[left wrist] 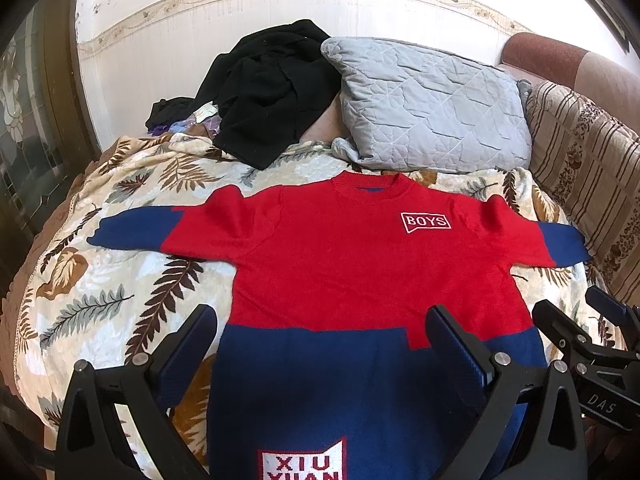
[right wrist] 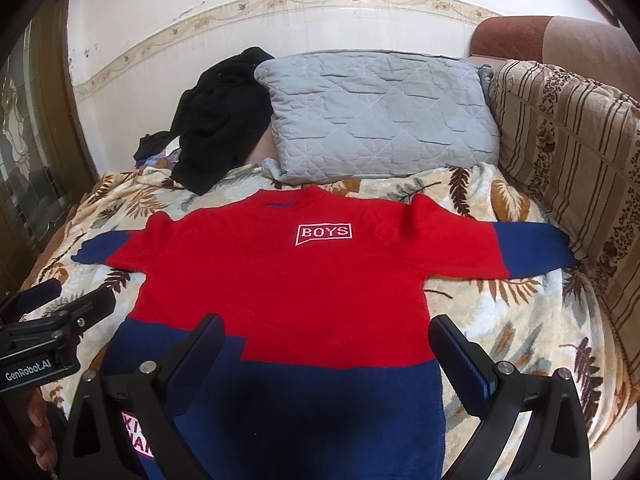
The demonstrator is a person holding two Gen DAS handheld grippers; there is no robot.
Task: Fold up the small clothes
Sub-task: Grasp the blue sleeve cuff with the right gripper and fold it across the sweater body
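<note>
Covering the whole bed is a cream plush blanket printed with brown and grey leaves [left wrist: 120, 280], and a striped brown sofa cushion [right wrist: 568, 152] runs along its right side. Spread flat on that blanket, front up and both sleeves stretched out sideways, lies the small red and navy knitted sweater [left wrist: 352, 264], its neckline pointing away from me toward the wall. Behind the neckline leans a grey quilted pillow [left wrist: 432, 108], and to the left of that sits a heap of crumpled black clothing [left wrist: 268, 88]. My left tongs [left wrist: 320, 336] hang just above the sweater's navy hem with their fingers spread wide, gripping nothing. My right tongs [right wrist: 328, 344] hover over the same hem near the garment's right edge, equally wide and empty. A white "BOYS" patch [right wrist: 324, 233] marks the chest.
</note>
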